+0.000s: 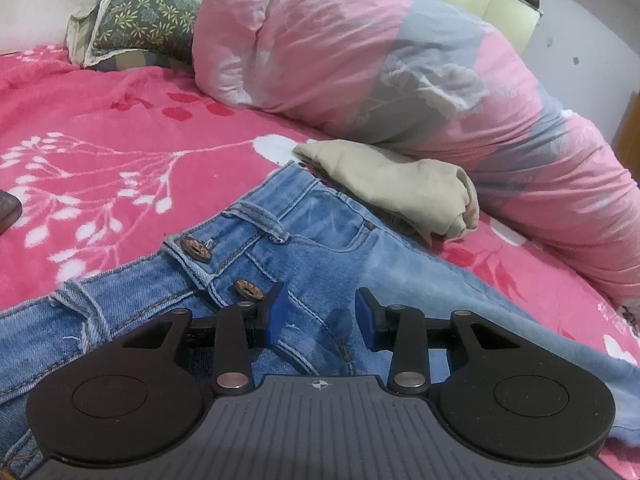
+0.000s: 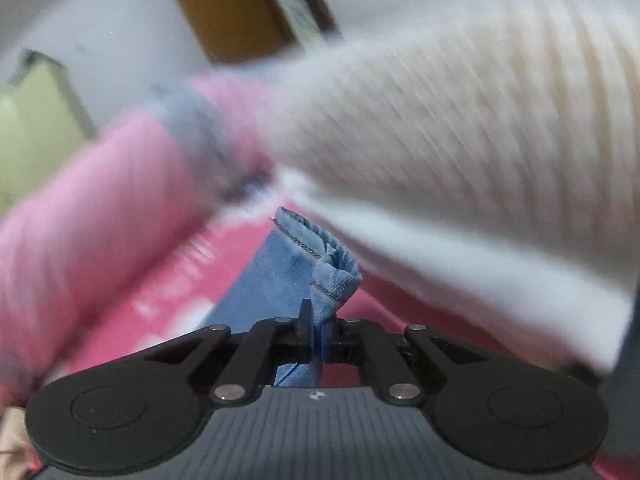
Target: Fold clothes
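Note:
Light blue jeans [image 1: 320,240] lie spread on the pink flowered bedspread [image 1: 100,128], waistband and two brown buttons toward the left. My left gripper [image 1: 320,316] is open, its blue pads just above the fly area of the jeans, holding nothing. My right gripper [image 2: 318,328] is shut on the hem end of a jeans leg [image 2: 320,256] and holds it lifted off the bed. The right wrist view is blurred by motion.
A beige folded garment [image 1: 400,188] lies beside the jeans' waist. A big pink and grey quilt roll [image 1: 400,72] runs along the back; it also shows in the right wrist view [image 2: 100,200]. A green patterned pillow [image 1: 136,16] sits far left. A white ribbed sleeve [image 2: 460,128] crosses close by.

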Action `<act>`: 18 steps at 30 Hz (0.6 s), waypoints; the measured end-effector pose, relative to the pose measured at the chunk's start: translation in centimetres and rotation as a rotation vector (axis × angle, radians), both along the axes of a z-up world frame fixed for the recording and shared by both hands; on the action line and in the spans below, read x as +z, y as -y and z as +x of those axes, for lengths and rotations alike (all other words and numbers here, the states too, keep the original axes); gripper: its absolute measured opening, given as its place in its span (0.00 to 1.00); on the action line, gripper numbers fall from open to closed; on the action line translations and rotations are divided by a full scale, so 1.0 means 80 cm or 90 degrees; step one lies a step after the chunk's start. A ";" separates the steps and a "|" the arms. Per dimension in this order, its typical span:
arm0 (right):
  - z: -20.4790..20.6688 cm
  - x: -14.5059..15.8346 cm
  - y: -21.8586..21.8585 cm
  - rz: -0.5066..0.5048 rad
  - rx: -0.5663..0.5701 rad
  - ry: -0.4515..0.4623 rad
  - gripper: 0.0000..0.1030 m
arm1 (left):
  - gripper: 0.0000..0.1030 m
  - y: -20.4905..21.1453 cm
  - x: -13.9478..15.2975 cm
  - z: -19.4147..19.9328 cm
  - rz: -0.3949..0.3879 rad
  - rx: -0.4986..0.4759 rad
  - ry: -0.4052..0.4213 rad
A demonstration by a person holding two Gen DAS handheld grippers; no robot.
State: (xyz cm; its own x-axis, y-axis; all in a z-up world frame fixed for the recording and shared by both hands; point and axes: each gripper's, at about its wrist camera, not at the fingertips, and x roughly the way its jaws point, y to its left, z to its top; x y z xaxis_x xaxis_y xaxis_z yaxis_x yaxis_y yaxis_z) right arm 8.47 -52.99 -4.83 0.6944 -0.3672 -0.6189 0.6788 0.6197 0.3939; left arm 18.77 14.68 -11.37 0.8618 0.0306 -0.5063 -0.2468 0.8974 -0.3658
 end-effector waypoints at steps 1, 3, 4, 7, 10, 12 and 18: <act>-0.001 -0.020 0.003 0.015 -0.006 -0.031 0.03 | 0.36 0.000 0.000 0.000 0.001 0.000 -0.001; -0.001 -0.054 0.010 0.035 -0.029 -0.081 0.08 | 0.36 0.000 0.000 0.001 0.002 -0.001 -0.002; 0.001 -0.066 0.013 0.032 -0.033 -0.105 0.10 | 0.36 0.000 -0.001 0.001 0.002 -0.001 -0.002; -0.001 -0.079 0.014 -0.030 -0.052 -0.161 0.39 | 0.36 0.000 -0.001 0.000 0.000 0.000 -0.001; -0.008 -0.067 0.001 -0.097 -0.049 -0.184 0.49 | 0.36 -0.001 0.000 0.000 -0.001 0.000 0.000; -0.025 -0.050 -0.016 -0.122 -0.035 -0.185 0.49 | 0.36 0.000 0.000 0.000 -0.002 0.000 0.001; -0.043 0.011 -0.173 -0.273 0.282 -0.054 0.48 | 0.36 0.000 0.000 0.001 -0.002 0.000 0.001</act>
State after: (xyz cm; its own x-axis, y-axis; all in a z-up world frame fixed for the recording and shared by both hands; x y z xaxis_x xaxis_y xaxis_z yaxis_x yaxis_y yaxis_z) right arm 5.01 -39.18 -3.94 0.7927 -0.2835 -0.5397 0.3386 0.9409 0.0030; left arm 18.83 14.72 -11.35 0.8624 0.0292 -0.5054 -0.2468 0.8958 -0.3695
